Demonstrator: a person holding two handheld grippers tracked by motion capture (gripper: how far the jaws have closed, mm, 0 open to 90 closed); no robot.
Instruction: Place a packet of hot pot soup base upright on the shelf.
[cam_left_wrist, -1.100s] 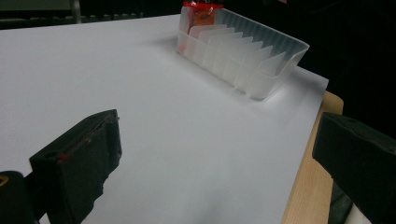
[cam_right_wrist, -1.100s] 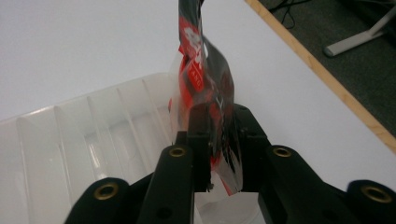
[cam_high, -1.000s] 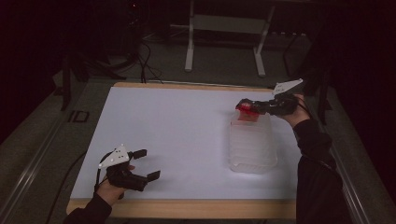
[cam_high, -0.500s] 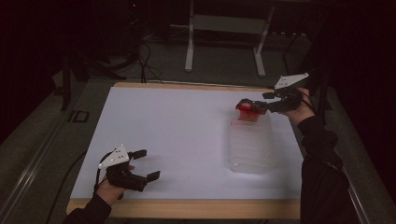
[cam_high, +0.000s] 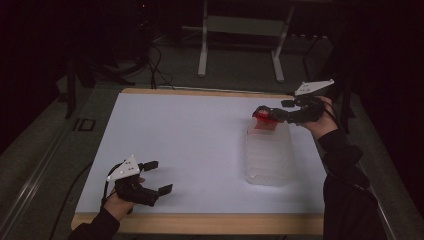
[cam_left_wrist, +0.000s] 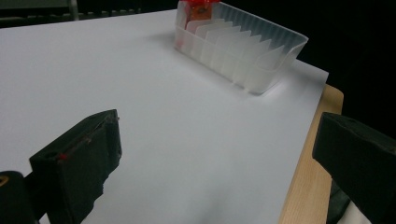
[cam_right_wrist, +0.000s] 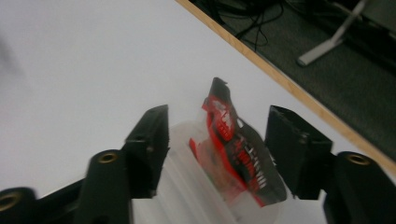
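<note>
- Red packet (cam_right_wrist: 233, 149) is seen standing tilted in the far end slot of the clear slotted bin (cam_high: 270, 155), on the right part of the white-covered table (cam_high: 190, 145).
- Right gripper (cam_right_wrist: 217, 140) is held over that end of the bin; jaws have just been opening and are apart, with the packet between them, untouched by the pads.
- Left gripper (cam_high: 156, 176) is held at the near left table edge, jaws spread wide, nothing between them.
</note>
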